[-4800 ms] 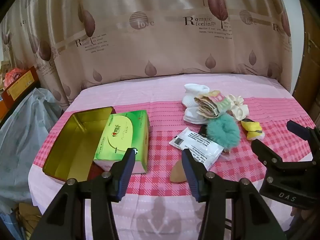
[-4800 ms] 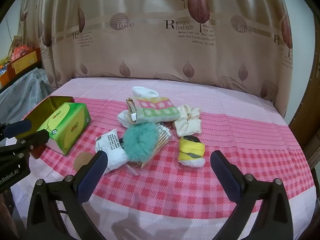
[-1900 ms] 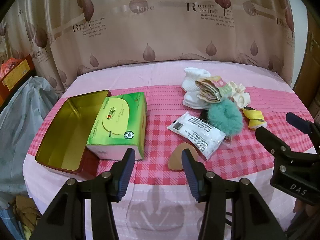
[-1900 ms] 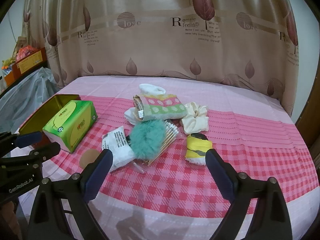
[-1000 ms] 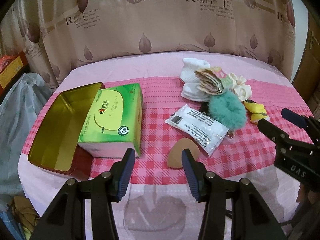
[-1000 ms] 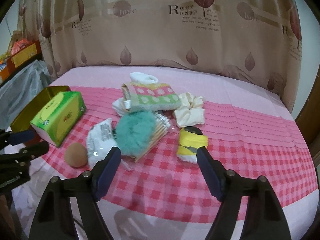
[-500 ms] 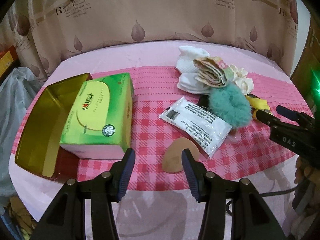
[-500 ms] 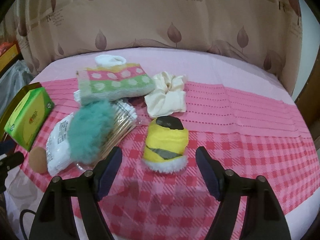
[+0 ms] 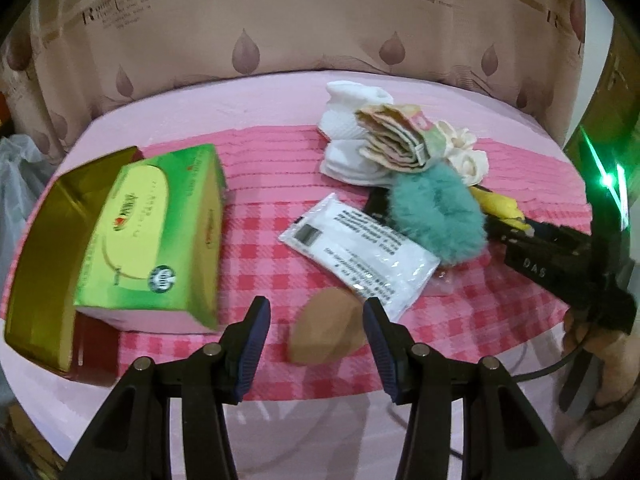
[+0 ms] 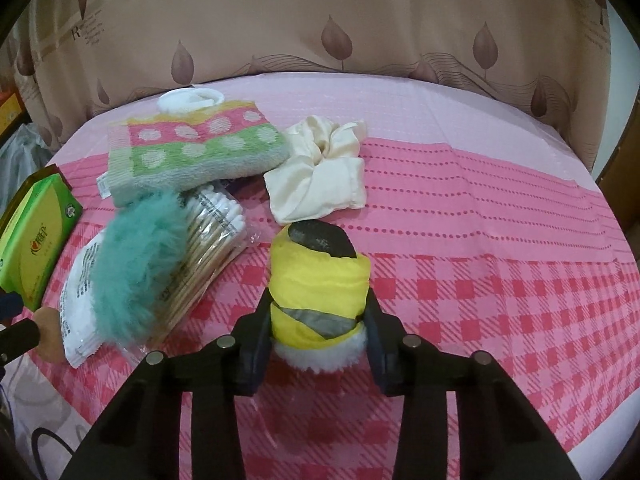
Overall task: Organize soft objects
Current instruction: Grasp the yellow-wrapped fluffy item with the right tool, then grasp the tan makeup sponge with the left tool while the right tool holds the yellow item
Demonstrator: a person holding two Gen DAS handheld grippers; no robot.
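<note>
A yellow rolled cloth with a grey stripe and white fleece edge (image 10: 320, 280) lies on the pink checked tablecloth. My right gripper (image 10: 318, 308) has both pads against its sides, and the jaws are closing on it. In the left wrist view my left gripper (image 9: 315, 312) stands open low over a tan teardrop sponge (image 9: 324, 330), which lies just beyond and between the fingers, untouched. A teal fluffy scrunchie (image 9: 436, 216), a cream scrunchie (image 10: 320, 176), a folded dotted towel (image 10: 196, 152) and white socks (image 9: 348, 148) are heaped behind.
A green tissue box (image 9: 156, 232) leans in an open gold tin (image 9: 40, 248) at the left. A white sealed packet (image 9: 360, 252) and a bag of cotton swabs (image 10: 208, 232) lie by the teal scrunchie. A curtain hangs behind the table; the table edge is close below both grippers.
My right gripper came down and forward onto the yellow roll and its jaws narrowed onto it. My left gripper dropped closer to the tan sponge, still equally wide.
</note>
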